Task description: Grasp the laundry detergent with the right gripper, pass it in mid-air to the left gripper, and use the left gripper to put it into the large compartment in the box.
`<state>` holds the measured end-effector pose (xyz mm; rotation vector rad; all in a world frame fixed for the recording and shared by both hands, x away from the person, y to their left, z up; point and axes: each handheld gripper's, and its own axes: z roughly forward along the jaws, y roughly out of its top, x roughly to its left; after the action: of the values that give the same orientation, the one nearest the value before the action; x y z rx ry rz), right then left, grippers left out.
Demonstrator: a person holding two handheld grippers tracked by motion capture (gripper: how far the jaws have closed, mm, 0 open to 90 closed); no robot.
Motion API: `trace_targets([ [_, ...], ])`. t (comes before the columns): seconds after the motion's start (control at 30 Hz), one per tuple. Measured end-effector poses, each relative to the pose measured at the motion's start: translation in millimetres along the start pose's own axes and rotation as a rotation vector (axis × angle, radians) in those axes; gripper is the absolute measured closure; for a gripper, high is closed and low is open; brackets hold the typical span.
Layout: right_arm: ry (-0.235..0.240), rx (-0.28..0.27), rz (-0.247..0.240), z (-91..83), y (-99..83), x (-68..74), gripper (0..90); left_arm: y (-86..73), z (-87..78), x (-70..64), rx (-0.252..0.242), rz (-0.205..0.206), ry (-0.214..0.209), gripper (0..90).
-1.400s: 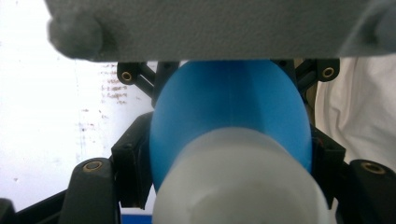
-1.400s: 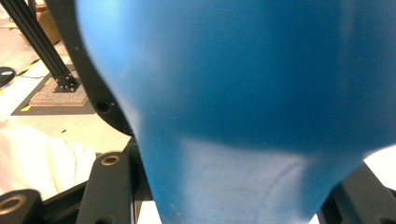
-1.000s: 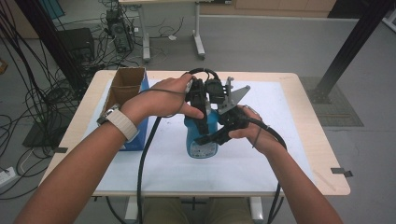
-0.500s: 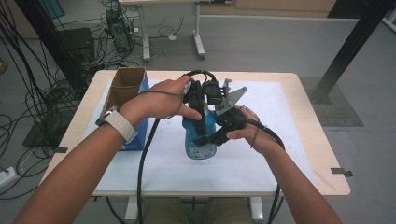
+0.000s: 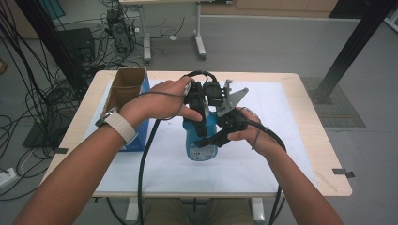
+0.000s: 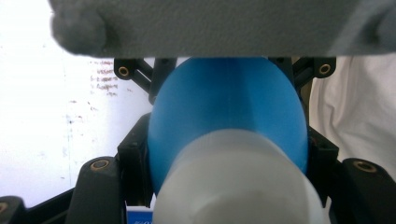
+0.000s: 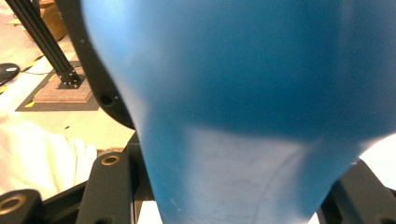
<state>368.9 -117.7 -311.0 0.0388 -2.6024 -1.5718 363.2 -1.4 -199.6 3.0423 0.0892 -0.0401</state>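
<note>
A blue bottle (image 5: 202, 143) with a pale label stands on the white sheet at mid-table. My left gripper (image 5: 201, 117) comes down on its top from above, and the left gripper view has the white cap (image 6: 238, 186) and blue shoulder (image 6: 224, 107) wedged between the black fingers (image 6: 100, 186). My right gripper (image 5: 213, 139) clamps the bottle's body from the right side. In the right gripper view the blue body (image 7: 243, 93) sits tight between the fingers (image 7: 109, 186). The fingertips of both grippers are hidden by the bottle.
An open cardboard box (image 5: 126, 86) with a blue side stands at the table's left. A white sheet (image 5: 281, 154) covers most of the wooden tabletop (image 5: 326, 159). Black cables (image 5: 143, 164) trail from both grippers toward the front edge.
</note>
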Motion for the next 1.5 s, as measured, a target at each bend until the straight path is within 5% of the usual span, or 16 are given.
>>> trace_targets([
  [1.5, 0.004, -0.002, 0.005, 0.8, 0.5, 1.3, 43.6, -1.8, -1.0, -1.3, 0.0, -0.004, 0.008, 37.2],
])
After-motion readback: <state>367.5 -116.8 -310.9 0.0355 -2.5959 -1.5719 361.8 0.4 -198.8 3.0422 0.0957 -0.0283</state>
